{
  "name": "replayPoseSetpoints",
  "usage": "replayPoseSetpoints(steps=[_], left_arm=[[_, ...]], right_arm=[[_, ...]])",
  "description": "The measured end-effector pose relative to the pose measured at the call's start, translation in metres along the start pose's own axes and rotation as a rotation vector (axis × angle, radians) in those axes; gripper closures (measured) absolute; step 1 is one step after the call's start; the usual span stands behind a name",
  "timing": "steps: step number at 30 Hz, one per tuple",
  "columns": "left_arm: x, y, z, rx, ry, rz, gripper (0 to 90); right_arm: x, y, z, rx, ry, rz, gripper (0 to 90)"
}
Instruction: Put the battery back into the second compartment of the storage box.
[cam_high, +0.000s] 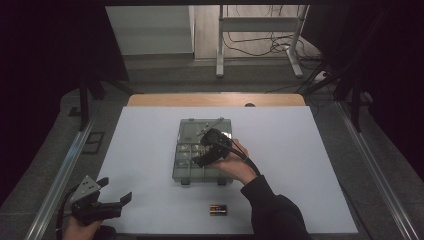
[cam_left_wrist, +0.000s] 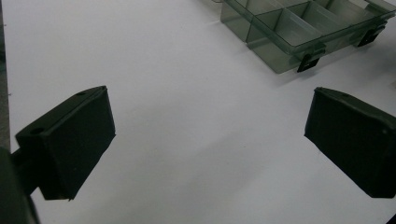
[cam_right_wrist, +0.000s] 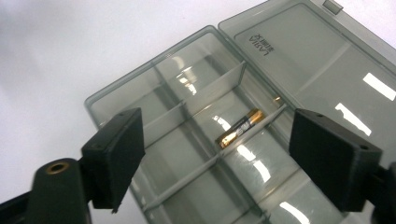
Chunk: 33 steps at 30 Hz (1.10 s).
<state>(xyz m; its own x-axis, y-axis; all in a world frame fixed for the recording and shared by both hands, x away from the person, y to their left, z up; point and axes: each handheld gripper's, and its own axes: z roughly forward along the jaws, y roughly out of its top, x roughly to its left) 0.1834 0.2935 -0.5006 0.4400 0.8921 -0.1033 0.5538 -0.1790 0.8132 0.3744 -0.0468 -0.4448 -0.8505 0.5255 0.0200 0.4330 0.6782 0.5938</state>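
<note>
Left gripper (cam_high: 114, 195) is seen at the near left corner of the white table (cam_high: 150, 150), jaws spread apart, nothing between them; it is held low, well apart from the box.

At centre, a smoke-grey clear plastic box (cam_high: 184, 172) is laid open, its lid (cam_right_wrist: 327, 70) folded flat beyond the tray. Thin straight dividers split the tray into rectangular compartments. Glossy walls, hard glare spots noted.

Right gripper (cam_high: 209, 149) is held over the box, jaws wide apart and empty. One slim battery (cam_right_wrist: 239, 128), black and gold, smooth cylinder, is seen lying in a compartment next to the lid hinge, tilted against a divider. Two more batteries (cam_high: 218, 209) are lying side by side on the table near the front edge, just left of the right sleeve.

Risks, as judged: the box is light and could be shoved or tipped if a jaw catches a divider. Round metal cells could slip from flat jaw pads or roll off the table front. Glare may hide the divider edges.
</note>
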Motion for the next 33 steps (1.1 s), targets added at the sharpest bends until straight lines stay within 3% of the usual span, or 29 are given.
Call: replayPoseSetpoints(steps=[2,5,8,21,33], left_arm=[[0.000,0.000,0.000,0.000,0.000,0.000,2.1],[0.000,0.000,0.000,0.001,0.001,0.000,2.1],[0.000,0.000,0.000,0.001,0.001,-0.001,2.1],[0.000,0.000,0.000,0.001,0.001,-0.001,2.2],[-0.001,0.000,0.000,0.003,0.002,0.004,2.2]], right_arm=[[0.003,-0.005,-0.007,-0.015,0.005,-0.021,11.4],[0.004,-0.011,-0.014,-0.041,0.023,-0.012,4.8],[0.005,-0.018,-0.020,-0.057,0.004,-0.025,0.0],[0.008,-0.042,-0.038,-0.079,-0.007,-0.038,0.0],[0.015,-0.065,-0.049,-0.032,-0.009,-0.025,0.0]])
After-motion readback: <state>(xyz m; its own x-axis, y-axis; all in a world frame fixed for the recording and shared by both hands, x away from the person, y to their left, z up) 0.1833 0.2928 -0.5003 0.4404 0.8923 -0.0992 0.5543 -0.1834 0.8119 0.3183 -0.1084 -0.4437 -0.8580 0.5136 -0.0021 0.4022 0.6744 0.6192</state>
